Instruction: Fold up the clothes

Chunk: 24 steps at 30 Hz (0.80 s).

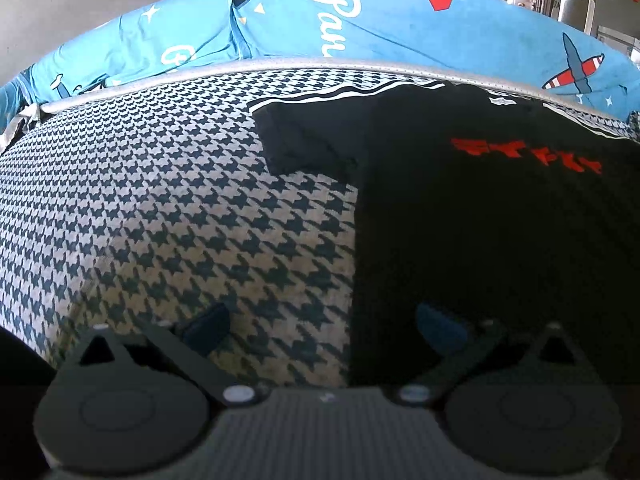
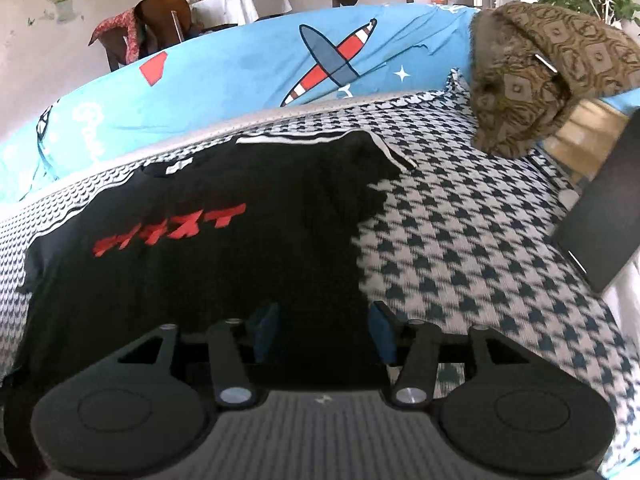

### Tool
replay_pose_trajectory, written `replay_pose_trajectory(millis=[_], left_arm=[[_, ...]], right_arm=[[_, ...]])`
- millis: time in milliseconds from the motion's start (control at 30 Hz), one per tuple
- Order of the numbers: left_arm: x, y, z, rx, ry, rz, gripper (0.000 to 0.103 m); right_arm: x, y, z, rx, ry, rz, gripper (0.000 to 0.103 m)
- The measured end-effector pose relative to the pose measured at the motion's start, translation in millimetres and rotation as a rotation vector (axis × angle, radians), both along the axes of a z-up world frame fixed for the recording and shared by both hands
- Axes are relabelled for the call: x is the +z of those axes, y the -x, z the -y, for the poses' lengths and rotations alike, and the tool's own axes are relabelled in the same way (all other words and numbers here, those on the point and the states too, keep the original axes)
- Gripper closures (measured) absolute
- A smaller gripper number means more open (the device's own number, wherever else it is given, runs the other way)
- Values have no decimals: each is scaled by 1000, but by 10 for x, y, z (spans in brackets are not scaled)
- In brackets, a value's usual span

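The black T-shirt (image 1: 480,216) lies spread flat on the houndstooth cover (image 1: 160,200), its red print toward 12 o'clock. My left fingers (image 1: 324,330) gape wide over its edge, holding nothing. My right fingers (image 2: 324,330) stand partly open, empty, above the hem. A blue blanket (image 2: 240,64) lies beyond.

I see a bed covered by a houndstooth cover (image 1: 168,208), dark blue on white. A black T-shirt (image 2: 224,264) with red lettering lies spread flat on it, sleeves out. A blue printed quilt (image 1: 400,28) runs along the far edge. A brown patterned cushion (image 2: 536,80) rests at the far right corner.
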<state>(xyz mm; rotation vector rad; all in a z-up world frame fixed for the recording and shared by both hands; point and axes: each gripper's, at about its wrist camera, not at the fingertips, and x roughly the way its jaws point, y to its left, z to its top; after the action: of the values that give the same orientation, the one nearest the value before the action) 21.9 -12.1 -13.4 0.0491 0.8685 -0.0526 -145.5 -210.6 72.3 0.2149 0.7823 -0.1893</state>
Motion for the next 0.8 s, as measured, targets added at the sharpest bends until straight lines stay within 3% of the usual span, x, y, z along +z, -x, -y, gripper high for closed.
replay_pose_trajectory(millis=[167,400,433,467,533,667,800], left_arm=[[-10,8,4,0,-2,5,0],[-12,24,13,2,-6,13,0],[-13,25,14,3,-7,14,0],[-14,27,16,3,-8,15,0],[-16,27,21,4,-10,15,0],[-13,27,17,4,-7,13,0],[-19,30,18,5,-7,12,0]], right_arm=[[-86,-226,101,-4,-49,1,52],[-229,-472,37,41,23,-12,53],[-237,-494,26,45,34,-9,59],[-241,-513,18,48,39,-9,75],[-241,-544,2,49,69,-12,93],[-160,-522,-14,18,140,44,99],[-113,-521,148,-95,118,62,99]])
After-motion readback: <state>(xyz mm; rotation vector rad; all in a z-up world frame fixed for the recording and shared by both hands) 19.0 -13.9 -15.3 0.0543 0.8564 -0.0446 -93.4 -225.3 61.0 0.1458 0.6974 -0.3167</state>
